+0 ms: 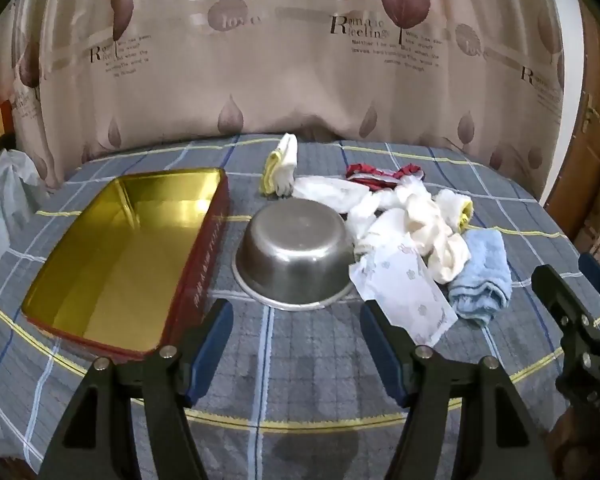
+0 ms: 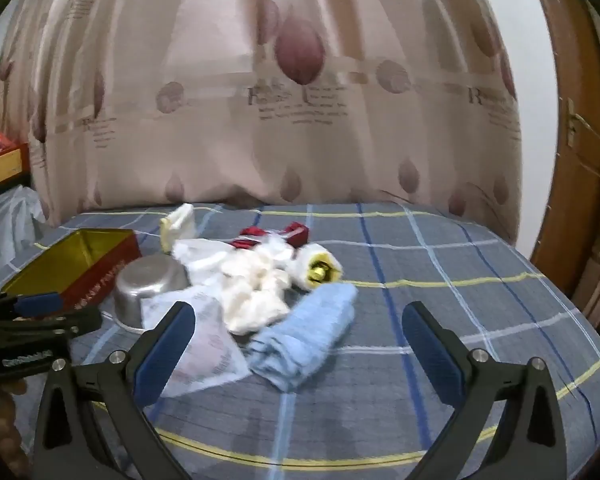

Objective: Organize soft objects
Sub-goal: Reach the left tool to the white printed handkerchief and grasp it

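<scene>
Now | both jaws wide open, empty | blue towel (image 2: 304, 332) on bench, 12 o'clock of right gripper (image 2: 300, 344) | suggest: pinch its thick fold | tin (image 1: 120, 256) at 10 o'clock, left gripper (image 1: 296, 336) idle

Red cloth (image 1: 380, 176) half under pile (image 1: 412, 216).

A home room, likely lived in. A leaf-printed curtain (image 1: 300, 60) hangs behind a tabletop (image 1: 300, 380) under checked cloth. A wooden door (image 2: 572, 140) stands right.
</scene>
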A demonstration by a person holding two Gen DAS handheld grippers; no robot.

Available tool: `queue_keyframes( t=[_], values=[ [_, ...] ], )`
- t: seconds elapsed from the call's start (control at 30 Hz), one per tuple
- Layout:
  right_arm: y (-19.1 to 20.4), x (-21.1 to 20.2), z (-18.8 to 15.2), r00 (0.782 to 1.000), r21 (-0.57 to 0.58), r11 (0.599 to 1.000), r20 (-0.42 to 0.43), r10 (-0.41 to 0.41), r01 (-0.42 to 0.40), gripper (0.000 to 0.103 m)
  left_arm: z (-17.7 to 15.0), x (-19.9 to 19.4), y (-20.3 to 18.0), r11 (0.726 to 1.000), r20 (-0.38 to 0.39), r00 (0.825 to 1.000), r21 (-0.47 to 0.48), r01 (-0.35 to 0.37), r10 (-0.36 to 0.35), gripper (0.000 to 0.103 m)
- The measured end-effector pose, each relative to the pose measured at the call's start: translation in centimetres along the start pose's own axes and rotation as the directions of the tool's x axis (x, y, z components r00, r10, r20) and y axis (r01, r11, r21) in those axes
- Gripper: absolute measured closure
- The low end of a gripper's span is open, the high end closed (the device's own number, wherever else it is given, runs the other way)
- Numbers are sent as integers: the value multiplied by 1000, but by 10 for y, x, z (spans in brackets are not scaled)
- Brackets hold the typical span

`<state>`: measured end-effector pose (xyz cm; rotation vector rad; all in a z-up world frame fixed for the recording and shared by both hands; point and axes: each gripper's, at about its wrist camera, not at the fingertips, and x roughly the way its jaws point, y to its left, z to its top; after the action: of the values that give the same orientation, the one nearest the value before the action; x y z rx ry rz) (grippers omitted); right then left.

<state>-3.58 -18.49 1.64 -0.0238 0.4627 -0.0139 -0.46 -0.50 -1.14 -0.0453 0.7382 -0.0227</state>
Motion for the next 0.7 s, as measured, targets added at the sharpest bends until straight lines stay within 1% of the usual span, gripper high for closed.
queue_keyframes(
  t=[0.23, 0.33, 0.47, 0.53, 0.7],
  values=[
    [-25, 4, -7, 999, 36, 998, -24, -43, 43, 0, -5, 7, -10, 998, -66, 996, -7, 56, -57, 35],
    [-28, 7, -11, 999, 48, 998, -35, -40, 41, 0, -5, 14, -16, 995, -109, 989, -17, 98, -99, 35],
    [-28, 8, -12, 999, 49, 998, -31, -33, 35, 0, -6, 24, -22, 991, -142, 981, -17, 133, -134, 35],
    [-28, 9, -13, 999, 51, 998, -32, -30, 32, 0, -6, 30, -24, 987, -163, 974, -26, 155, -158, 35],
    [-28, 10, -14, 999, 55, 998, -32, -20, 21, 0, -3, 41, -21, 977, -181, 961, -70, 200, -210, 35]
  ],
)
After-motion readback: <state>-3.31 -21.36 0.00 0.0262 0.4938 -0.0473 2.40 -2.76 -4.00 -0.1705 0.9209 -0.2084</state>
